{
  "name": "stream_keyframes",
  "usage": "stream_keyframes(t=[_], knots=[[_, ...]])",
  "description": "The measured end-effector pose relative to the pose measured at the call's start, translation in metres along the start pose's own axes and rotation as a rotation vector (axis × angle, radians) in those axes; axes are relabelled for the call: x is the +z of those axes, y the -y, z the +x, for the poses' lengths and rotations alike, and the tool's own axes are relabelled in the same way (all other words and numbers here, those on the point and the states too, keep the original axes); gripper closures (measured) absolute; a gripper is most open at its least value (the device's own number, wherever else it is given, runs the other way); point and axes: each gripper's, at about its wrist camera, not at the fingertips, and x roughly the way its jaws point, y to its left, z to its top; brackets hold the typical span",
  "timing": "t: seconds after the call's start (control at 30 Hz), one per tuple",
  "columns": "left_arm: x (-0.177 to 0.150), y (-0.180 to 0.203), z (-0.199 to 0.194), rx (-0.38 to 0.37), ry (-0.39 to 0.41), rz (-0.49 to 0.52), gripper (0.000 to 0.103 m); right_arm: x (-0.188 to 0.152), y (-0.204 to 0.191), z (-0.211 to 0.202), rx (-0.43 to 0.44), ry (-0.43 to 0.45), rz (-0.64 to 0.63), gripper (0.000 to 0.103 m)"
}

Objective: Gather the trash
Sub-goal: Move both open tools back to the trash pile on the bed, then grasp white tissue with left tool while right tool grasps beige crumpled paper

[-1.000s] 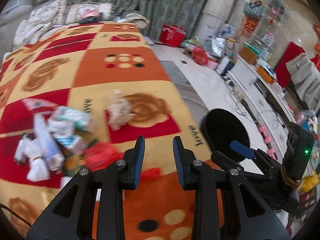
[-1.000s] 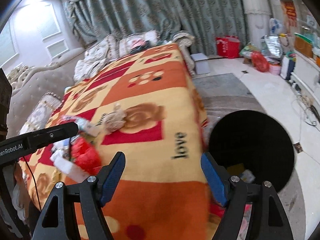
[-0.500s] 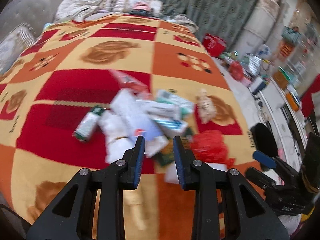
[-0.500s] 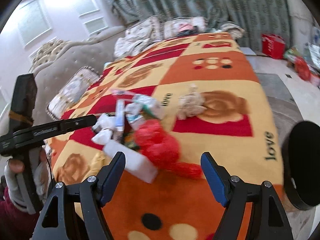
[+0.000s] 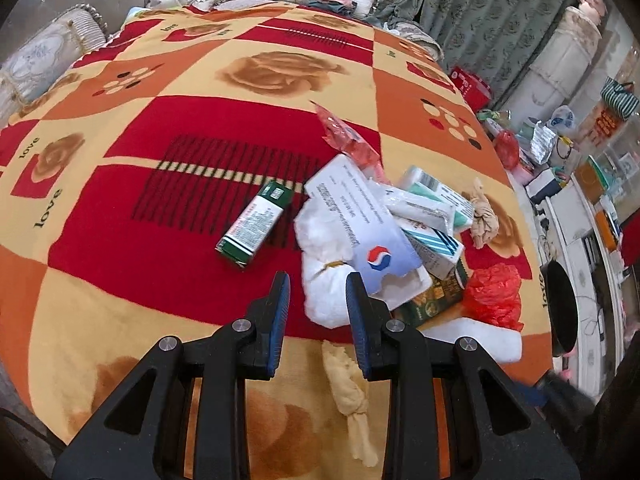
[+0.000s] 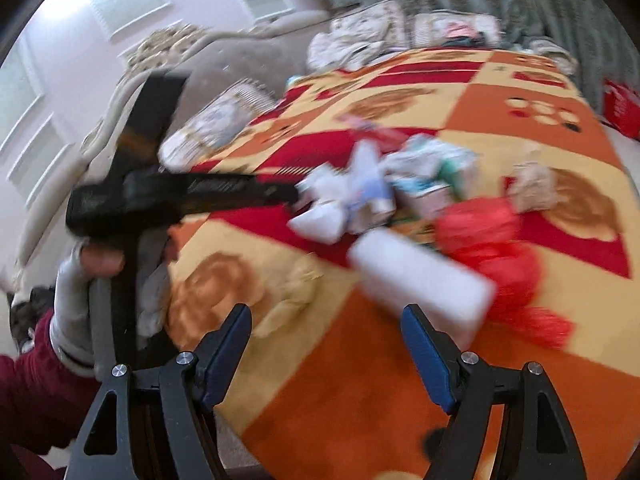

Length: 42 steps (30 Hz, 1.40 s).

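Over the last second both views have swung away from the black round bin on the floor and onto the pile of trash on the bed's patterned blanket. The bin, which filled the right of both views a second ago, now sits only at the 3 o'clock edge of the left wrist view. This reads as the start of a fresh pickup: both tools appear empty and face the litter again.

The left hand-held gripper has its jaws narrow, nearly closed, with nothing pinched; a white wad of tissue lies just beyond its tips at 12 o'clock. The right hand-held gripper stands fairly wide and empty, its jaws having just closed a little, and a white foam block lies just beyond its right finger at about 1 o'clock. That view is motion-blurred, so fine contact cannot be judged.

In the left wrist view, the green and white box lies apart from the pile at 11 o'clock of the left tool, its long axis running from 7 to 1 o'clock. The foam block's long axis runs roughly from 10 to 4 o'clock in the right view. A yellowish twisted tissue lies under the left tool, pointing roughly 12 to 6. A red plastic bag sits at the pile's 4 o'clock side.
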Motion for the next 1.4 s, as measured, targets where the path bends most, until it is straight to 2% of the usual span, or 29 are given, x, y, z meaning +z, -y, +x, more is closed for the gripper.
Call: stream_keyframes(t=[0.13,0.27,0.3,0.37,0.4,0.43,0.57,0.77,0.97,1.17,1.4], knots=[[0.003,-0.012,-0.005,0.009,0.010,-0.021,0.076,0.000,-0.025,0.029,0.029,-0.034,-0.063,0.048],[0.004,-0.026,-0.009,0.002,0.017,-0.053,0.076,0.010,-0.028,0.058,0.035,-0.056,-0.062,0.054],[0.005,-0.028,-0.009,-0.001,0.016,-0.057,0.076,0.013,-0.027,0.066,0.039,-0.061,-0.055,0.059],[0.005,-0.030,-0.008,-0.006,0.013,-0.058,0.076,0.016,-0.027,0.081,0.008,-0.081,-0.066,0.070],[0.005,-0.030,-0.007,-0.008,0.011,-0.055,0.076,0.016,-0.026,0.087,-0.024,-0.095,-0.076,0.080],[0.005,-0.029,-0.005,-0.010,0.007,-0.051,0.076,0.014,-0.024,0.094,-0.060,-0.108,-0.083,0.083],[0.005,-0.022,0.006,-0.023,-0.013,-0.034,0.076,0.007,-0.016,0.087,-0.062,-0.097,-0.079,0.086],[0.007,0.000,0.042,-0.052,-0.074,-0.014,0.076,0.003,-0.011,0.043,-0.062,-0.056,-0.091,0.086],[0.010,0.008,0.061,-0.062,-0.055,-0.013,0.077,0.002,-0.003,0.018,-0.054,-0.017,-0.067,0.086],[0.004,0.007,0.052,-0.103,-0.057,0.008,0.082,-0.004,0.005,0.013,-0.047,-0.018,-0.040,0.086],[0.008,0.008,0.007,-0.145,0.022,0.012,0.083,-0.005,0.007,-0.008,-0.056,0.022,-0.029,0.086]])
